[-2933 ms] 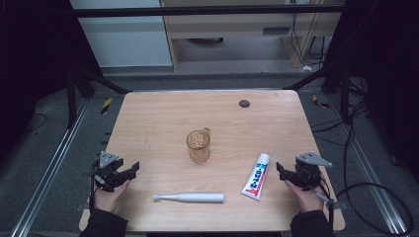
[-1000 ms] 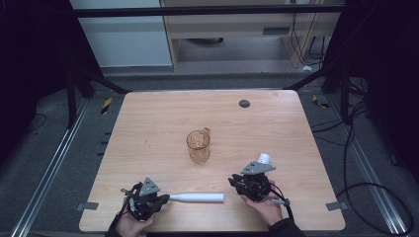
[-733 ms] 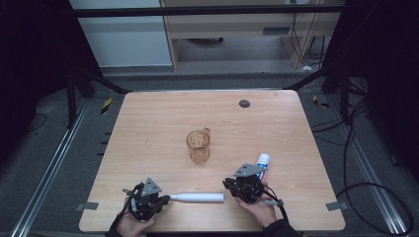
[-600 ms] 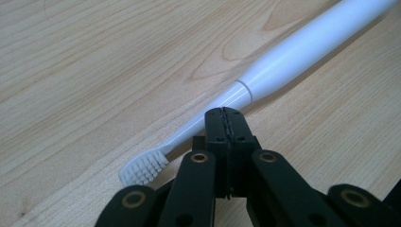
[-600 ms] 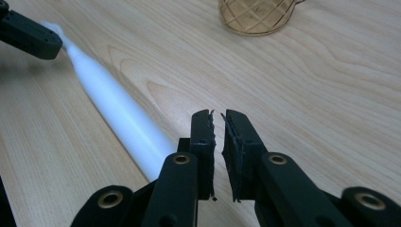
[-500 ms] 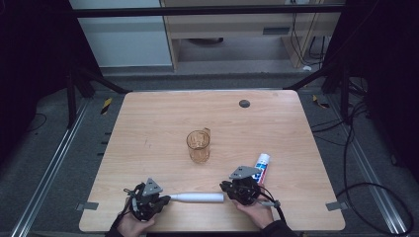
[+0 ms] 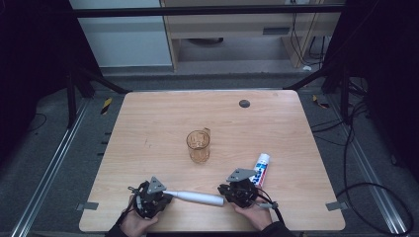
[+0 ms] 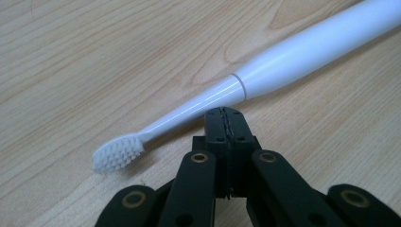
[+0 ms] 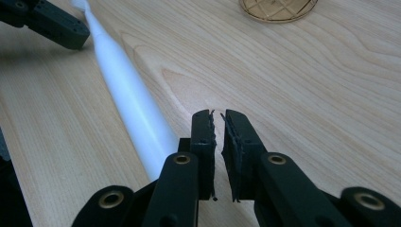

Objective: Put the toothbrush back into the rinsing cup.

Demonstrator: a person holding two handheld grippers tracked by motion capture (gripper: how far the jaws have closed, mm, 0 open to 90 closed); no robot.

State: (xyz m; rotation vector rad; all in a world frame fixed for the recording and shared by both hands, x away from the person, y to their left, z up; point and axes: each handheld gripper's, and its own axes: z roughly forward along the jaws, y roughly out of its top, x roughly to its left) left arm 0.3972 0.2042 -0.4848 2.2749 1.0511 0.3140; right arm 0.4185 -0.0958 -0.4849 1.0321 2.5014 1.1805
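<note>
A light wooden counter (image 7: 148, 128) seen from above, with a person's two hands reaching in from the six o'clock edge. At about seven o'clock, the left claw (image 7: 154, 198) sits at the brush end of a white electric toothbrush (image 7: 197, 197) that lies flat along the near edge. In the left gripper view, its two black jaws are pressed fully together with nothing between them, their tips just beside the toothbrush's thin neck (image 8: 198, 101); the white bristle head (image 8: 118, 153) lies to ten o'clock of the tips. Near the counter's centre stands an upright amber glass mug (image 7: 198, 146), handle turned toward twelve o'clock. At about five o'clock, the right claw (image 7: 237, 190) sits at the handle end of the toothbrush. In the right gripper view its jaws show only a thin slit between them and grip nothing; whether they touch the handle is hard to tell. A toothpaste tube (image 7: 260, 168) lies just beyond it, toward one o'clock. A small dark disc (image 7: 244, 103) rests near the twelve o'clock edge.
</note>
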